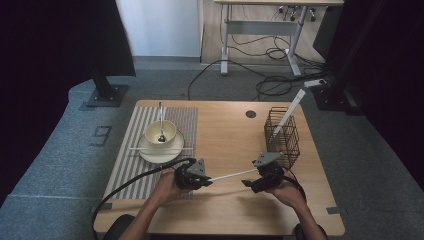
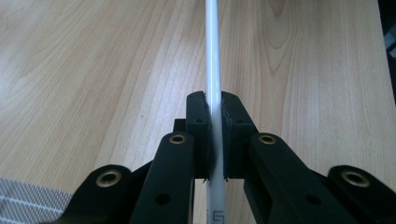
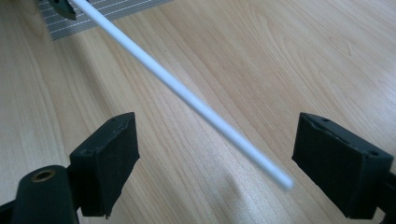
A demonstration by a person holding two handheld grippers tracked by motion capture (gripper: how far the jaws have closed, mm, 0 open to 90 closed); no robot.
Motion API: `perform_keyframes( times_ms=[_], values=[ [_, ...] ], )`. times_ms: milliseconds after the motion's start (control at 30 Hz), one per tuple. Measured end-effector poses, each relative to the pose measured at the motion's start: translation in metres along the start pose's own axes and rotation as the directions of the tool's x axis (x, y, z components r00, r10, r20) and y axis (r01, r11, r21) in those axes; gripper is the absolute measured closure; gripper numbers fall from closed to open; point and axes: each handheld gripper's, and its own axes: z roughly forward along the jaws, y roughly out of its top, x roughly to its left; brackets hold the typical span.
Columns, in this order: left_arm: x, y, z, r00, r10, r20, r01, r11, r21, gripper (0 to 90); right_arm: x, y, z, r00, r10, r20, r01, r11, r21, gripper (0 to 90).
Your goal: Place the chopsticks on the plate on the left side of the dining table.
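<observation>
Left tongs (image 2: 215, 140) were clamped on the white chopstick (image 1: 232, 175), held level above the surface (image 1: 225, 135); right tongs (image 3: 217, 163) stood open around its free end, not touching. Looked light, stiff, slick; I'd grip mid-shaft, squarely, or it would pivot.

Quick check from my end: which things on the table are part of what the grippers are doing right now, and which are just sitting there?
In the job:
- white chopstick
- left gripper, clamped on it
- right gripper, jaws open around its tip

Lying about:
- bowl with spoon
- plate
- placemat
- wire basket
</observation>
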Motion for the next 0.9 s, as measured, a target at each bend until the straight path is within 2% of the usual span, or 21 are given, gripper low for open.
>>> perform_keyframes(
  times_ms=[200,433,633,900],
  values=[
    [0.004,-0.011,-0.002,0.9981,-0.060,-0.012,0.060,0.9981,-0.013,83.7,0.002,-0.006,0.003,0.9987,0.046,0.022,-0.045,0.999,-0.011,12.4],
    [0.010,-0.024,-0.007,0.9893,-0.141,-0.035,0.141,0.9898,-0.021,83.7,0.006,-0.017,0.008,0.9966,0.077,0.031,-0.077,0.997,-0.010,12.4],
    [0.015,-0.036,-0.010,0.9807,-0.186,-0.060,0.185,0.9824,-0.023,83.6,0.009,-0.029,0.013,0.9954,0.090,0.032,-0.091,0.996,0.001,12.6],
    [0.021,-0.048,-0.015,0.9701,-0.222,-0.097,0.223,0.9749,-0.008,83.6,0.009,-0.045,0.015,0.9882,0.143,0.055,-0.143,0.990,-0.001,11.8]
  ],
)
